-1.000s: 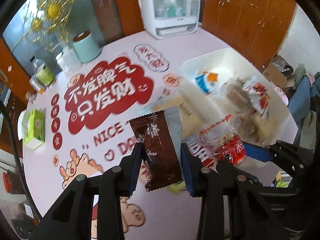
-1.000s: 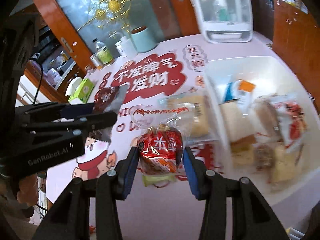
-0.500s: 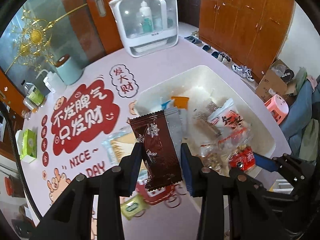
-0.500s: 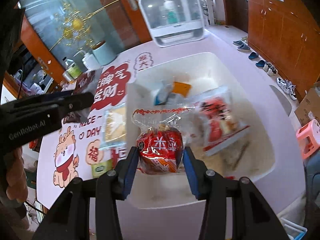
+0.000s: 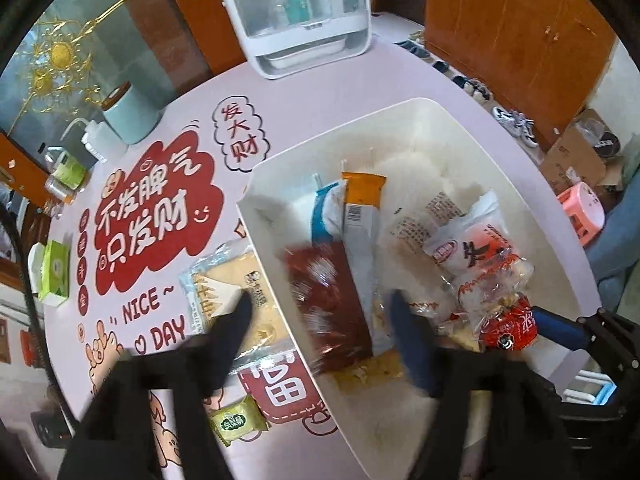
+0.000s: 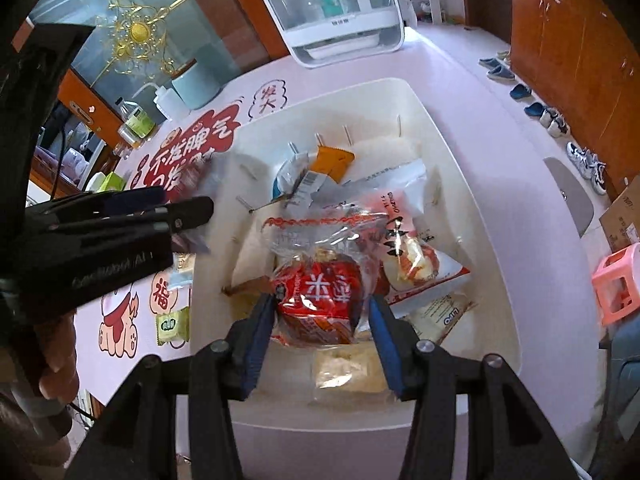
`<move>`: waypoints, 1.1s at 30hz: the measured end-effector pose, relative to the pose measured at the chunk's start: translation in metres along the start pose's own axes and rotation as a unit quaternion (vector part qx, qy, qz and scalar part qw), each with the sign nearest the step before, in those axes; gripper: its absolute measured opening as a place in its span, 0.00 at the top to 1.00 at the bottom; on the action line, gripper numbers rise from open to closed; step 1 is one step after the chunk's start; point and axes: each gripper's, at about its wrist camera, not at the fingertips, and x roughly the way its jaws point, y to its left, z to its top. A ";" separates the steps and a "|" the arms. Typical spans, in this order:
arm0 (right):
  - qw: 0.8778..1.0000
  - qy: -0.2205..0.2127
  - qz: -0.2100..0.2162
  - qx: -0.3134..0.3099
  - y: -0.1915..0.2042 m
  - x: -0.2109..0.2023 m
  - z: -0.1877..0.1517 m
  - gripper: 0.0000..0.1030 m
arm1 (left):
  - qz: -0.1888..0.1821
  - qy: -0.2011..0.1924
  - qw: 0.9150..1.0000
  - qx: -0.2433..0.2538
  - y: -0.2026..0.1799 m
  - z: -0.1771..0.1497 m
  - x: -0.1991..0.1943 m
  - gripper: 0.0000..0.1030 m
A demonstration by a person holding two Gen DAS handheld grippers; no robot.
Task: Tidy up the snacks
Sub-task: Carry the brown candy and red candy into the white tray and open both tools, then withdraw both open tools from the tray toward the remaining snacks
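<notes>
Both grippers hang over the white bin (image 5: 460,120), which holds several snack packs. My left gripper (image 5: 322,306) has its jaws opening wide. A brown snack packet (image 5: 328,300) sits blurred between the spread fingers, touching neither, above the bin's left side. My right gripper (image 6: 322,308) has jaws opening around a red snack bag with a clear top (image 6: 320,296). A thin gap shows at the right pad. The red bag (image 5: 508,324) also shows at the right in the left wrist view. The bin's rim (image 6: 320,96) frames the right wrist view.
On the pink mat left of the bin lie a flat cracker pack (image 5: 228,292) and a small green packet (image 5: 236,420). Farther off stand a green tissue box (image 5: 54,272), a teal canister (image 5: 128,116) and a white dispenser case (image 5: 304,20). A hand (image 6: 52,372) holds the left gripper.
Both grippers moved from over the mat to over the bin. The left jaws sprang apart and let go of the brown packet. The right jaws widened slightly around the red bag.
</notes>
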 end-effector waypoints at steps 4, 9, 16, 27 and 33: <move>1.000 -0.004 0.005 -0.008 0.001 -0.001 0.003 0.49 | 0.002 -0.004 1.000 -0.010 0.003 -0.002 -0.003 0.19; 1.000 0.001 0.014 -0.014 0.002 0.001 0.003 0.48 | 0.012 0.002 1.000 -0.017 0.006 -0.007 -0.003 0.19; 1.000 0.007 0.013 -0.010 0.003 0.002 0.000 0.48 | 0.023 -0.002 1.000 -0.011 0.006 -0.017 -0.013 0.19; 1.000 -0.007 0.014 -0.013 0.019 -0.011 -0.008 0.48 | 0.051 -0.014 0.998 0.018 0.018 -0.035 -0.043 0.19; 0.999 -0.023 0.018 -0.024 0.038 -0.023 -0.007 0.49 | 0.083 -0.035 0.995 0.040 0.050 -0.039 -0.078 0.19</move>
